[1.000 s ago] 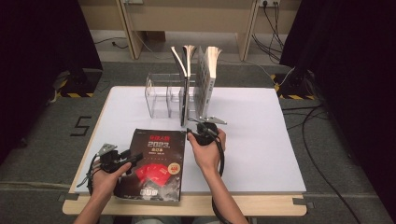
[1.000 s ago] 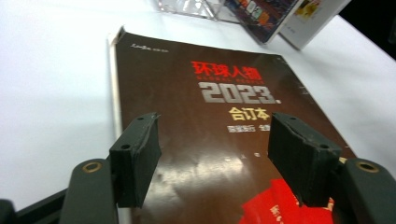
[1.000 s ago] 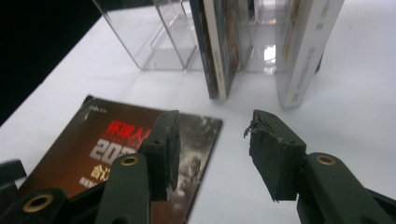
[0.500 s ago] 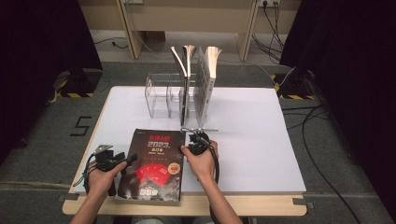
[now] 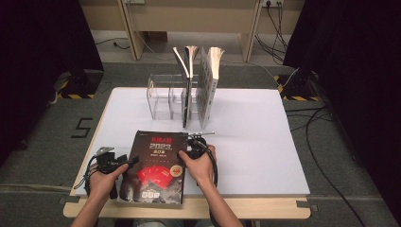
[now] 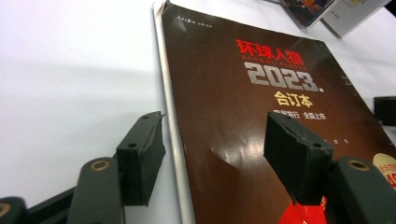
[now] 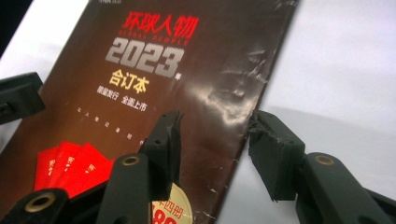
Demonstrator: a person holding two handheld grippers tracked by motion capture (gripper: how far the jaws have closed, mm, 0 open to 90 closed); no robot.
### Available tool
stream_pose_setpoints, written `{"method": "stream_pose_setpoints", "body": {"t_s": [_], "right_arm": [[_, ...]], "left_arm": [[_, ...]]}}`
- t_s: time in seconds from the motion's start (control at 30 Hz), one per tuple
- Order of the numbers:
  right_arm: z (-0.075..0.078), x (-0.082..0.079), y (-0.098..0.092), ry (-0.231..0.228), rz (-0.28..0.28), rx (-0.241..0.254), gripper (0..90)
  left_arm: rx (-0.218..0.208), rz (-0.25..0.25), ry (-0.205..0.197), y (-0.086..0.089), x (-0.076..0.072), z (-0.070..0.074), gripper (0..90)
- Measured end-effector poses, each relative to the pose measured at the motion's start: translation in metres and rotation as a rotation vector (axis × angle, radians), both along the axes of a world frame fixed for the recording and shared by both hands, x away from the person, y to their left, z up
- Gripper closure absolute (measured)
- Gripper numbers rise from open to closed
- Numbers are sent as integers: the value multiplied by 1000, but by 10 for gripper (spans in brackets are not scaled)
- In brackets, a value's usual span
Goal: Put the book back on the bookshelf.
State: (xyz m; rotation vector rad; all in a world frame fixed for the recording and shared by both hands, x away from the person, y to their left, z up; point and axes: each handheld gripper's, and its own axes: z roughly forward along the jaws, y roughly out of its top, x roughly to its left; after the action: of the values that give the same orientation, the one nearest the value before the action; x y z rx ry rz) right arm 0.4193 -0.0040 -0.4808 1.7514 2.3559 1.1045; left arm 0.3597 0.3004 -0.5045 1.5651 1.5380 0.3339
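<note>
A dark brown magazine (image 5: 156,165) with red and white lettering lies flat near the table's front edge. My left gripper (image 5: 131,161) is at its left side. In the left gripper view the magazine's (image 6: 261,116) pale spine edge runs between the jaws of that gripper (image 6: 212,135). They have just been closing, and the pads stand apart from it: open. My right gripper (image 5: 187,150) is at the magazine's right side. In the right gripper view this gripper (image 7: 215,128) is open astride the magazine's (image 7: 187,79) creased right edge, one jaw over the cover, one over the table.
A clear plastic rack (image 5: 161,97) stands at the back of the white table (image 5: 255,142) with several upright books (image 5: 208,85) in it. The wooden front edge (image 5: 246,208) runs just below the magazine. The table's right half is bare.
My right gripper has come down and a little toward the near edge, onto the magazine's right side. The left gripper has barely moved. The magazine lies as before.
</note>
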Motion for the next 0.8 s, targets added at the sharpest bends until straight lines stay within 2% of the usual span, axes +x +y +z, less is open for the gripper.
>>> {"method": "stream_pose_setpoints", "body": {"t_s": [0.13,0.23,0.33,0.5,0.6,0.7,0.8], "right_arm": [[-1,-1,3,-11,1,-14,531],[0,-1,4,7,-12,-17,531],[0,-1,5,2,-11,-21,531],[-1,-2,4,2,-15,-13,529],[-2,-1,4,-7,-11,-14,528],[-2,-2,4,-11,-15,-14,524],[-2,-2,4,-6,-22,-7,523]], "left_arm": [[2,-2,1,0,0,0,388],[4,-4,1,-1,0,0,394],[0,-4,2,-2,0,0,398],[-31,11,8,-1,0,-1,399],[-64,30,15,0,0,-1,399],[-142,56,28,3,1,0,418],[-198,68,25,5,0,1,435]]}}
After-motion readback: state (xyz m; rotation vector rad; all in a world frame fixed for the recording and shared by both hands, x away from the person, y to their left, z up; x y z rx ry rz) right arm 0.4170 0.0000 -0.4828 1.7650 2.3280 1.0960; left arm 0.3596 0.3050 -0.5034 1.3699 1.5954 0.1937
